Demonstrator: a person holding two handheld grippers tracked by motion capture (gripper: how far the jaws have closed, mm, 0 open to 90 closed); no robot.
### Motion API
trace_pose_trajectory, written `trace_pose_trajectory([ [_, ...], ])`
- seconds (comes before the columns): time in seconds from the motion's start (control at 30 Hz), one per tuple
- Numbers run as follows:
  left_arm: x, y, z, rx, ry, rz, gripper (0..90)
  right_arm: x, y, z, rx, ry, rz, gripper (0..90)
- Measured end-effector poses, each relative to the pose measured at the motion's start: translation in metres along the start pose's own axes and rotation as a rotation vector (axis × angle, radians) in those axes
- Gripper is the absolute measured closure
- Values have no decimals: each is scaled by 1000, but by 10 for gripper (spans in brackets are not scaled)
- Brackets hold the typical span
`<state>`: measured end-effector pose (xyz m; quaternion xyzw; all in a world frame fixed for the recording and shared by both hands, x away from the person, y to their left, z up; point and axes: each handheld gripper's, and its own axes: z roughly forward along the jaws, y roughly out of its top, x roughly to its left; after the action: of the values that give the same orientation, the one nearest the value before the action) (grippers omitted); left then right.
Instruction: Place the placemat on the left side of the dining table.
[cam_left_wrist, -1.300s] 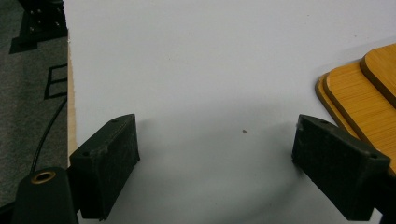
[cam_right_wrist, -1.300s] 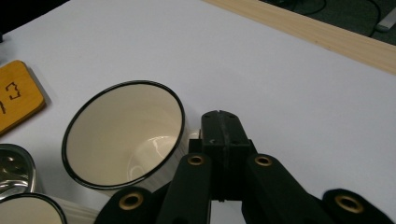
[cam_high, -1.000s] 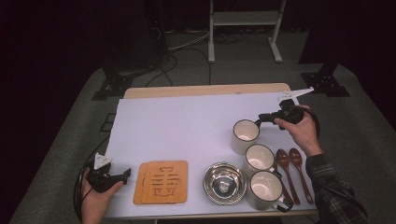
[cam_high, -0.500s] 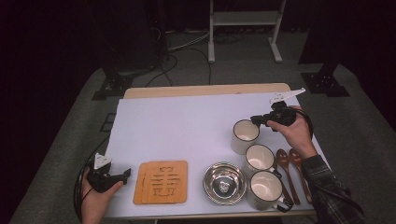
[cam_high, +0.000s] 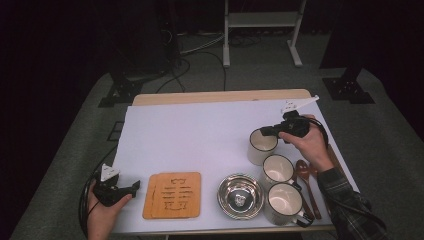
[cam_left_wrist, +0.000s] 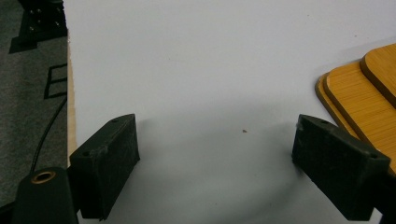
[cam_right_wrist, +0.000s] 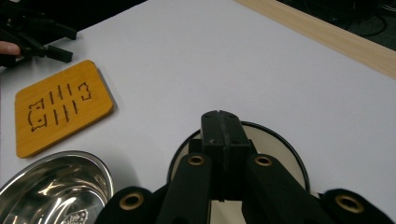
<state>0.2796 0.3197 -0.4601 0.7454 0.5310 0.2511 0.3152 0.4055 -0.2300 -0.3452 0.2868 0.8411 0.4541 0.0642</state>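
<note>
Right gripper jaws together, tips over the mug mouth just below. Left gripper jaws apart, empty, wooden coasters just beside.

A cream enamel mug with a thin dark rim stands upright on the white counter, toward its right side, open mouth up. It is the farthest from the person of three matching mugs set in a diagonal row, the next one just beside it. In the right gripper view the mug shows from above as a round pale mouth ringed in black, partly covered by the right tool, whose jaws are pressed together over the opening. In the high view the same tool sits at the mug's rim; whether it touches the rim cannot be told.
</note>
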Motion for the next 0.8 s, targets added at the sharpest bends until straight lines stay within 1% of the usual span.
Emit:
trace_pose_trajectory([
  [0.33,0,0,0,0,0,1,133,15,6,10,-2,42,-17,895],
  [0.53,0,0,0,0,-2,-1,133,21,9,17,0,61,-25,895],
  [0.8,0,0,0,-2,-2,-5,133,35,15,30,11,89,-55,895],
])
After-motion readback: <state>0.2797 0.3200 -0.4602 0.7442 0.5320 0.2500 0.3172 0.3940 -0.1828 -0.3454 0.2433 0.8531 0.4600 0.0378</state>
